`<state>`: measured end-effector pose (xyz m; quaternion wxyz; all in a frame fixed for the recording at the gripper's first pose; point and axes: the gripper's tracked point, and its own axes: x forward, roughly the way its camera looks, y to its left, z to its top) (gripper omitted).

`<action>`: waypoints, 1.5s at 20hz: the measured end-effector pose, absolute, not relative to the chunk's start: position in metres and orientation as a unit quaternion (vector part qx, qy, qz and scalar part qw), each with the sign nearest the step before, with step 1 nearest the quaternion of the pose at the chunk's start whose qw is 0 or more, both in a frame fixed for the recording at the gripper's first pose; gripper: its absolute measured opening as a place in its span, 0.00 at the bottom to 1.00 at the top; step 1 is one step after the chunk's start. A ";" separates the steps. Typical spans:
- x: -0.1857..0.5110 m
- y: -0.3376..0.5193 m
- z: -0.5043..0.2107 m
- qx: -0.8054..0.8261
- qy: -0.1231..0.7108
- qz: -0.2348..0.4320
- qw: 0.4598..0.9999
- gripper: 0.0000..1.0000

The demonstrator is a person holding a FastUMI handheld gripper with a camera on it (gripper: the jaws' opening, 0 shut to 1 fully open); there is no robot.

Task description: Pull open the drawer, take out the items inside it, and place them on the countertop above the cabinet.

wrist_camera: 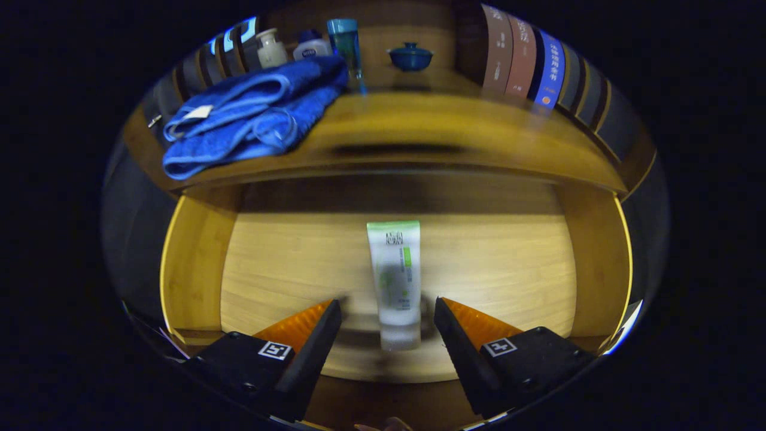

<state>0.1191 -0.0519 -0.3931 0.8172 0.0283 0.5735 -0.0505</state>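
The tool (388, 314) gapes open astride the green-capped tube (395, 281) mid-drawer (194, 263) (already pulled out); it should close squarely on the tube's middle.

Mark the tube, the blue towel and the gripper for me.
tube (394, 281), gripper view, mid-body, lying in the open drawer.
blue towel (251, 117), gripper view, folded middle, on the countertop.
gripper (388, 314), gripper view, open, fingers flanking the tube.

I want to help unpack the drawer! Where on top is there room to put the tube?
The countertop is bare in the middle, between the blue towel and the books. It is crowded behind the towel, with bottles. The open gripper straddles the tube.
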 end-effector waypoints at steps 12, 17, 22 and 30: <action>0.120 -0.060 -0.412 0.018 0.610 -0.056 0.790 0.52; 0.113 -0.058 -0.410 0.011 0.604 -0.048 0.796 0.44; 0.099 -0.049 -0.364 0.019 0.564 -0.036 0.825 0.44; 0.104 -0.047 -0.276 0.035 0.478 -0.014 0.877 0.44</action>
